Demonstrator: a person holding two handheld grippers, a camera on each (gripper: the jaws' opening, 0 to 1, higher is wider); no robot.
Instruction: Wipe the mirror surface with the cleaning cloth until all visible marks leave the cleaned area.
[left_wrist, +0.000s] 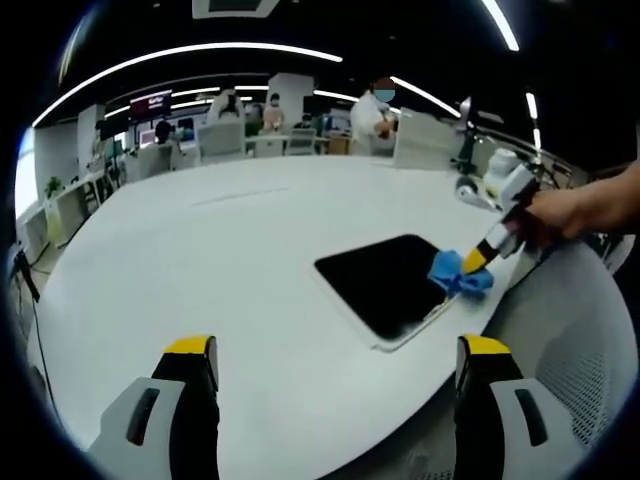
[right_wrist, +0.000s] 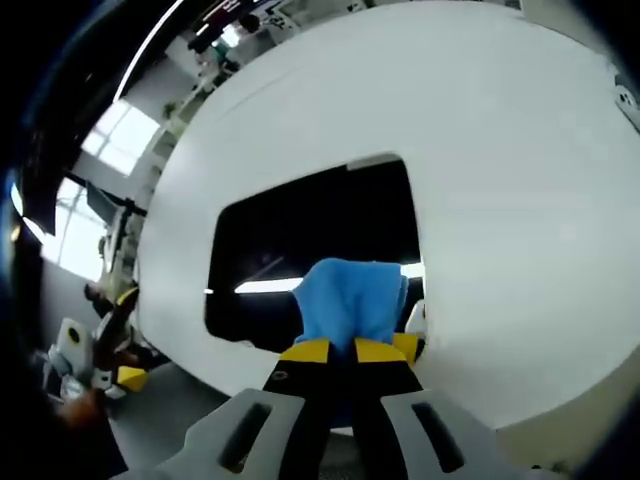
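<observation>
Mirror (left_wrist: 388, 284) flat on white table (left_wrist: 220, 250), ahead and to the right of the left gripper (left_wrist: 335, 365), dark face up, pale frame along its near edge. Left gripper held above the table's near side, jaws wide apart, nothing between them. Right gripper (left_wrist: 478, 260) held by a hand (left_wrist: 560, 212) at the mirror's right corner, yellow tips clamped on blue cleaning cloth (left_wrist: 458, 272). From the right gripper view: same gripper (right_wrist: 342, 352) with jaws pinched together on the cloth (right_wrist: 350, 298), cloth bunched just ahead of the tips and pressed on the mirror (right_wrist: 300, 250) near its close edge. Bright ceiling strips reflected in the glass beside the cloth. People and desks far beyond the table.
</observation>
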